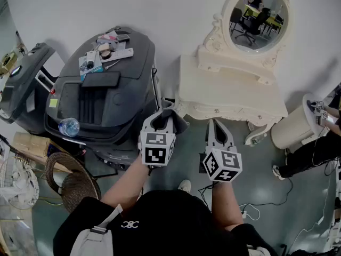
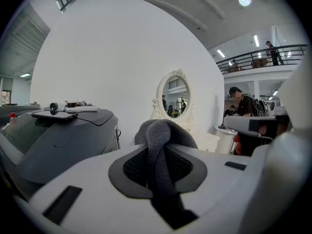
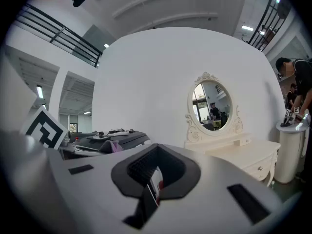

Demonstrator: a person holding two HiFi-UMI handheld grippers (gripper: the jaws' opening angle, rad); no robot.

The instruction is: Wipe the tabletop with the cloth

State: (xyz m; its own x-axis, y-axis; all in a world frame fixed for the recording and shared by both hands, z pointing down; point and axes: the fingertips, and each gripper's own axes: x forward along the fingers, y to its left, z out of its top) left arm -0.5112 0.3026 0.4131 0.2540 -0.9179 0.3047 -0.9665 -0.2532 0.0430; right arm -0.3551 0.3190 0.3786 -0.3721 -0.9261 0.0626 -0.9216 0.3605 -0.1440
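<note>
A person stands looking down and holds a gripper in each hand. The left gripper [image 1: 163, 116] has its fingers [image 2: 97, 179] clenched on a grey cloth [image 1: 180, 122]. The cloth sticks up from between the fingers in a soft fold and hangs a little to the right. It is up in the air, right at the near left corner of the cream tabletop [image 1: 229, 96]. I cannot tell if it touches the tabletop.

The right gripper [image 1: 217, 125] is just beside the left one, at the near edge of the tabletop. Its fingers are pressed close together, with nothing between them.

An oval mirror [image 1: 259, 14] stands at the far side of the tabletop. Seen from the left gripper view, the cloth [image 2: 163, 133] sits in front of the mirror [image 2: 175, 97]. The right gripper view shows the mirror [image 3: 212, 106] to the right, past the fingers [image 3: 204, 199].

A big grey machine [image 1: 106, 103] stands to the left, with small things on its top. A bottle [image 1: 69, 126] lies at its near left corner. A basket [image 1: 72, 181] sits on the floor near the person. A round white stand [image 1: 294, 128] is to the right.
</note>
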